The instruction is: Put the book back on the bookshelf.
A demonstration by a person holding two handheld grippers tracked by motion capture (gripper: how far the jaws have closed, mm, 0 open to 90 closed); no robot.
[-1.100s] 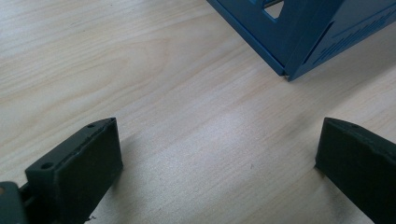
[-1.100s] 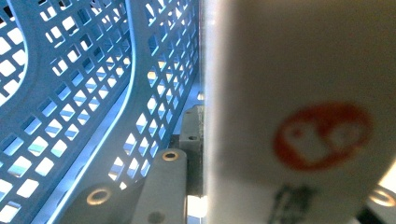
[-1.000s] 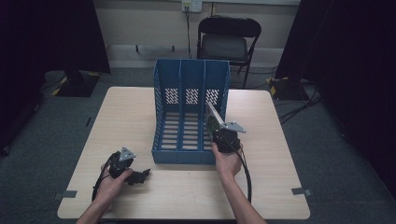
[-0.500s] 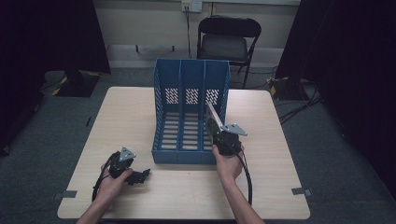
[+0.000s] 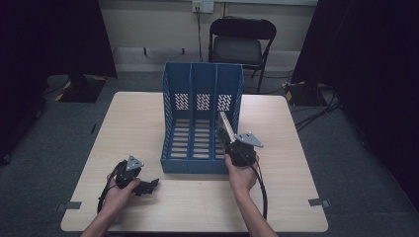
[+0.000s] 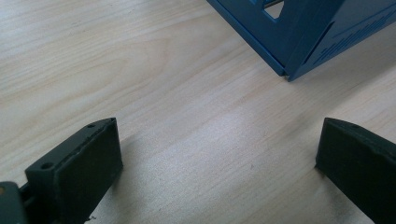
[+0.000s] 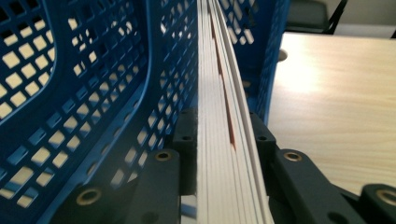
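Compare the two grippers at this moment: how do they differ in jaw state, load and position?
The left gripper has its jaws wide apart with nothing between them; the right gripper has its jaws shut on a stack of white sheets. The left gripper sits low over the bare table, away from the blue file rack; the right gripper is at the rack's rightmost slot, feeding the stack in. Both are black, hand-held and trail a cable.

Black folding chair (image 5: 240, 43), grey carpet (image 5: 346, 163)

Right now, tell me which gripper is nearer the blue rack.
Right. The right gripper is at the rack, its fingers shut on a book in the right slot. The left gripper rests on the table, short of the rack's front left corner.
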